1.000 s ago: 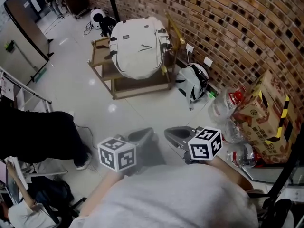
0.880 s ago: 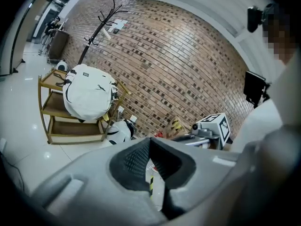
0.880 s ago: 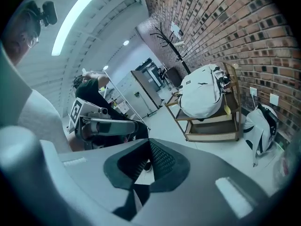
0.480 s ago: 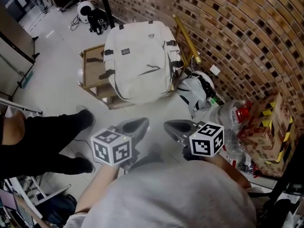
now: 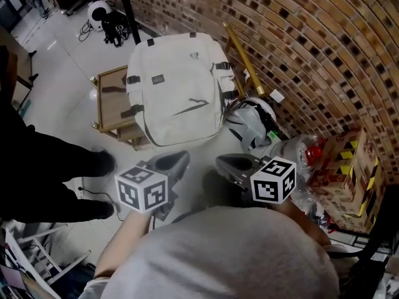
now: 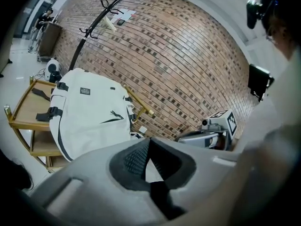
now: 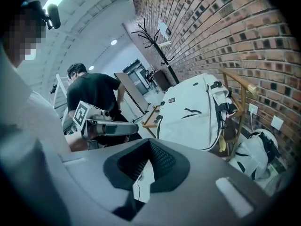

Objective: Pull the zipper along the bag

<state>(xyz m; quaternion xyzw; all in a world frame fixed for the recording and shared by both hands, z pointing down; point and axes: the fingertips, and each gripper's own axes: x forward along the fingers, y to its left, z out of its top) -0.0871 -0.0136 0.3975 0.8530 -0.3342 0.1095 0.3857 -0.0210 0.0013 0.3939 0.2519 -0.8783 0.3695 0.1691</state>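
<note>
A large off-white backpack (image 5: 174,89) with black straps and a dark zipper line along its edge stands on a low wooden cart (image 5: 112,101) by the brick wall; it also shows as the backpack (image 6: 89,112) in the left gripper view and the backpack (image 7: 193,112) in the right gripper view. My left gripper (image 5: 169,162) and right gripper (image 5: 232,164) are held side by side low in the head view, short of the bag and touching nothing. Both have their jaws shut and empty.
A white and black helmet-like bag (image 5: 249,122) lies on the floor right of the cart. Plastic bottles (image 5: 299,151) and a cardboard box (image 5: 349,167) sit by the wall at right. A person in black (image 5: 43,167) stands at left. A coat stand (image 6: 96,13) rises behind the backpack.
The view has closed in on the backpack, which now sits larger and lower in the head view. The person in black has come nearer at left. Both grippers stay shut.
</note>
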